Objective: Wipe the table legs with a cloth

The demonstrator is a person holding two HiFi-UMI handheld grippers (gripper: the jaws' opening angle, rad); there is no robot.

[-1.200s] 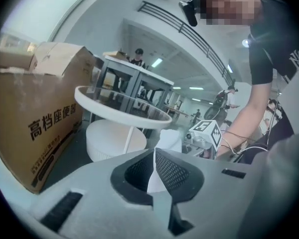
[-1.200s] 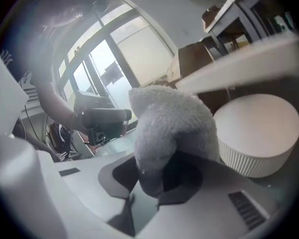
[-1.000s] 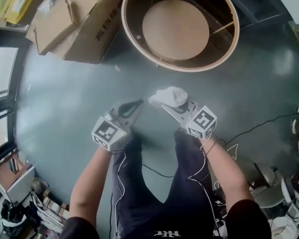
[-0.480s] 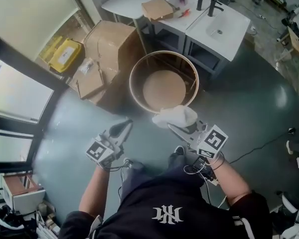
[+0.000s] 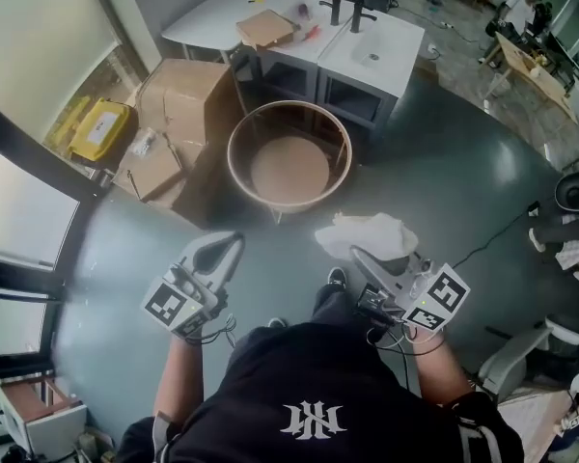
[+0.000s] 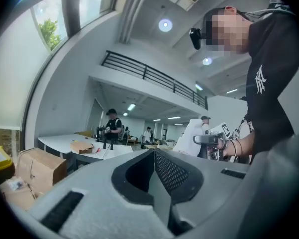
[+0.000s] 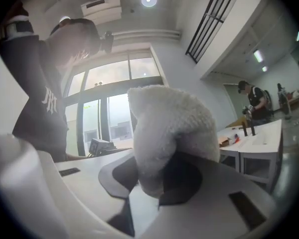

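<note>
Both hand-held grippers are backing away from the round table (image 5: 233,158): half a second ago the cloth (image 5: 369,233) was overlapping its near rim in the head view, now it's hanging clear of it over the grey floor (image 5: 444,177), to the table's lower right. Right hand-held gripper (image 5: 363,255) is clamping the white cloth (image 7: 170,127) between its jaws, with the bulk bunching up above the tips (image 7: 148,185). Left hand-held gripper (image 5: 228,246) is hovering left of the cloth with jaws pressing together on nothing (image 6: 155,156), also off the table. Cardboard boxes (image 5: 179,99) are sitting just left of the round table, and a white table (image 5: 222,10) is standing behind it
</note>
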